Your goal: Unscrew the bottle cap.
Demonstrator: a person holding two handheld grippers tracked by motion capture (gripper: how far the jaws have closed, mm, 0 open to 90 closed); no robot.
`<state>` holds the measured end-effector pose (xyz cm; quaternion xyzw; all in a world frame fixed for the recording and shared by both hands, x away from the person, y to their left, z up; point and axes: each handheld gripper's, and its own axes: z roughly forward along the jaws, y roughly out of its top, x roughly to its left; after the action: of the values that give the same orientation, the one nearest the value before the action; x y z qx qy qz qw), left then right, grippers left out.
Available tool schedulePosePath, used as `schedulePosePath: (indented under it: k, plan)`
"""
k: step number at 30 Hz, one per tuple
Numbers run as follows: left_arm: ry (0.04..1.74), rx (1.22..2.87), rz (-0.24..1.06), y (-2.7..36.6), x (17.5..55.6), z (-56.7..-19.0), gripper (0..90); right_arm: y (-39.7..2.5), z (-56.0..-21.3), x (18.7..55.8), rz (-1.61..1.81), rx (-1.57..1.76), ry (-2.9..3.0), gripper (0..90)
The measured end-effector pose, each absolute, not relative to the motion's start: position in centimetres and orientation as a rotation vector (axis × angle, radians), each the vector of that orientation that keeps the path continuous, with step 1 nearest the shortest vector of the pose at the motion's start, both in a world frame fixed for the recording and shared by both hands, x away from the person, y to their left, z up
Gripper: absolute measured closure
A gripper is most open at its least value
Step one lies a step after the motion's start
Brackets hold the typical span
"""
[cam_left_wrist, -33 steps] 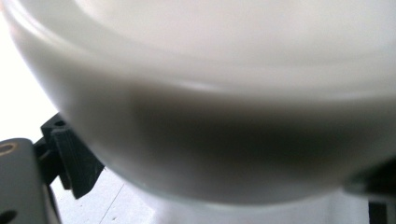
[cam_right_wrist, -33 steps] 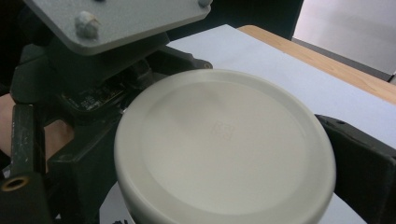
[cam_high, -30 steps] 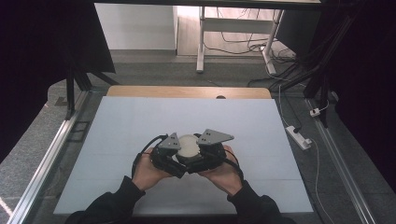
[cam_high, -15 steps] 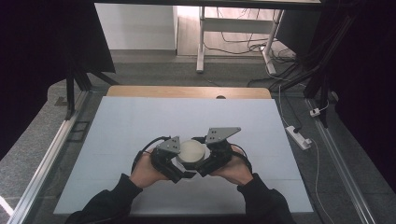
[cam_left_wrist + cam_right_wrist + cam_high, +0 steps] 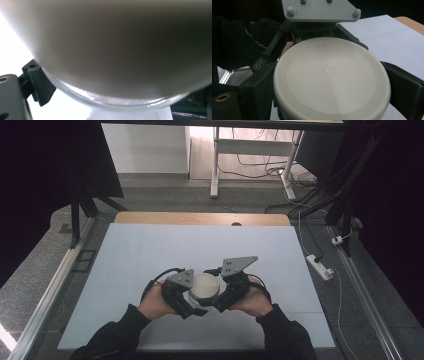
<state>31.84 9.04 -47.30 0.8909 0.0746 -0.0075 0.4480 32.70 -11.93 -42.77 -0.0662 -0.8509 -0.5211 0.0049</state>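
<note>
A round glass jar with an off-white lid (image 5: 205, 287) is held just above the white table (image 5: 150, 245), near its front middle. My left gripper (image 5: 189, 299) is shut on the jar from the left; in the left gripper view the glass wall (image 5: 112, 100) is very close and one black finger (image 5: 37, 82) touches it. My right gripper (image 5: 221, 295) is shut on the lid from the right. In the right gripper view the lid (image 5: 332, 80) sits between my two jaws, and the left gripper's grey plate (image 5: 319, 10) stands just behind it.
A wooden strip (image 5: 200, 218) runs along the table's far edge. A metal rail (image 5: 55, 280) borders the left side. On the floor to the right lies a white power strip (image 5: 320, 266) with cables. Desk legs (image 5: 215, 165) stand beyond the table.
Both hands with the jar have drifted slightly right and toward the front edge. The right gripper's grey plate has tilted up and turned.
</note>
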Motion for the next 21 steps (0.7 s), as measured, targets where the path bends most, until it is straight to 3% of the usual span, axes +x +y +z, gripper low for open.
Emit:
schedulePosePath:
  k: [21]
  plan:
    - [0.232, 2.197, 0.038, 9.67, 32.22, -47.37, 7.5, -12.46, -41.95, 32.55, -1.681, -0.231, -2.682, 7.3]
